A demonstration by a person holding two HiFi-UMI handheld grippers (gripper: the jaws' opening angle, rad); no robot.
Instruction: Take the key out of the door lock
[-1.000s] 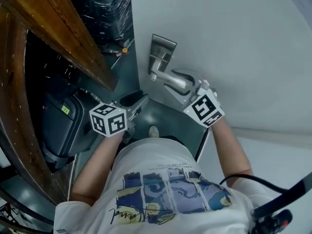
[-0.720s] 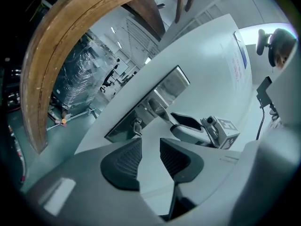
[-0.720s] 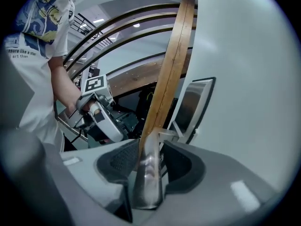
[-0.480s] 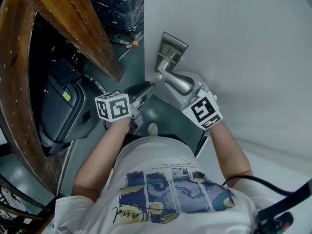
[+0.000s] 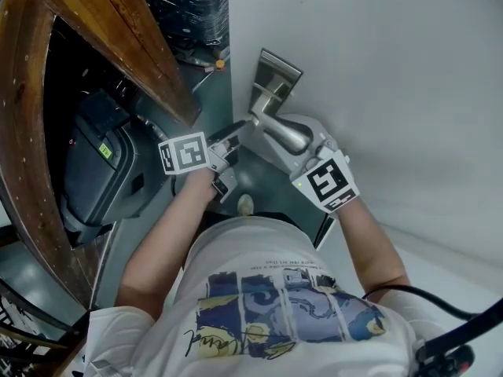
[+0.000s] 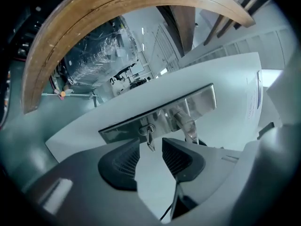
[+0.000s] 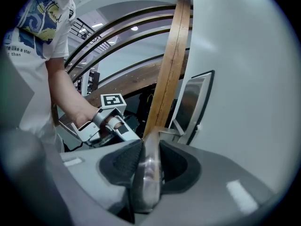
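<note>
Left gripper view: your left gripper (image 6: 150,149) faces the lock (image 6: 146,128) in the metal plate (image 6: 200,99). Its jaws are opening, and the key (image 6: 150,139) hangs from the lock at 12 o'clock, its tip just at their gap, untouched. Right gripper view: your right gripper (image 7: 149,147) is closing on the door handle (image 7: 146,182), which fills its jaws

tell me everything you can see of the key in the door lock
The key is a small, thin piece of silvery metal. It is seated in the brushed-metal lock plate, just left of the lever handle in the left gripper view. Its free end lines up with the gap of the left gripper, whose jaws are opening, and neither pad touches it. Finer detail is too small to tell.
</note>
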